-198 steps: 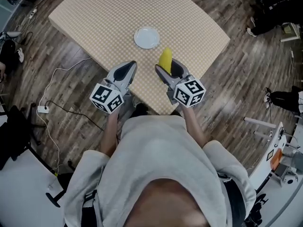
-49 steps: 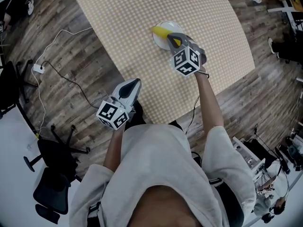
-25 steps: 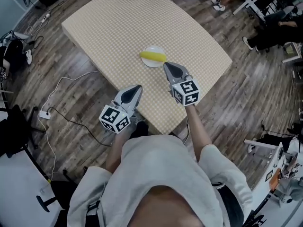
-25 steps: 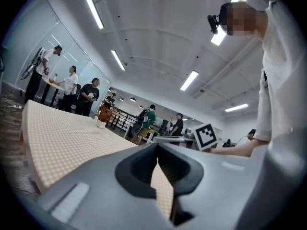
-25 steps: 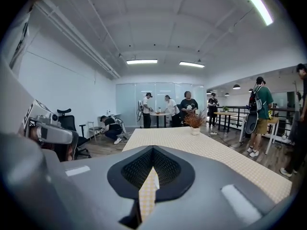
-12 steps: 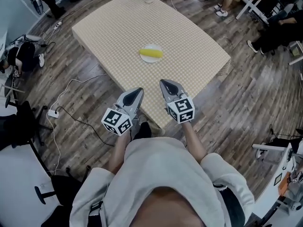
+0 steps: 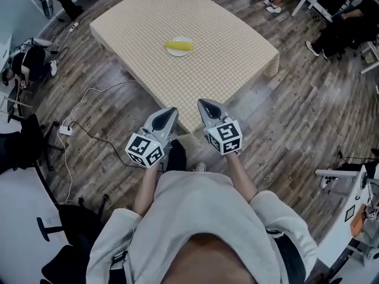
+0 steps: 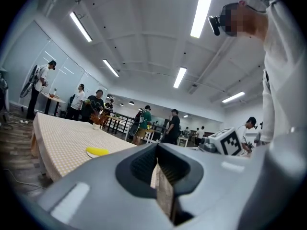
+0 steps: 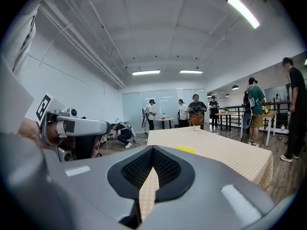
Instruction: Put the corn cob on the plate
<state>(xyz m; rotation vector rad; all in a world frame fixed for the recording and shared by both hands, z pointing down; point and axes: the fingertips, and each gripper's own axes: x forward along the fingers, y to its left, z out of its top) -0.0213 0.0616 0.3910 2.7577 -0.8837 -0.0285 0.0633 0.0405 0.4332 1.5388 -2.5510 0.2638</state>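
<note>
The yellow corn cob [image 7: 179, 45] lies across the small white plate [image 7: 170, 51] near the middle of the checked table [image 7: 225, 34]. It shows as a small yellow shape in the left gripper view [image 8: 97, 151] and the right gripper view [image 9: 185, 149]. Both grippers are held off the table over the wooden floor, side by side in front of the person. My left gripper [image 7: 170, 112] is shut and empty. My right gripper [image 7: 203, 104] is shut and empty too, its tips meeting.
A dried plant in a pot [image 9: 195, 119] stands at the table's far end. Cables and a power strip [image 7: 65, 131] lie on the floor at the left. Office chairs [image 7: 65, 229], desks and several people [image 8: 98, 106] surround the table.
The person has stepped back from the table. Both grippers came away with them, from the near table edge to over the floor. The corn stays on the plate.
</note>
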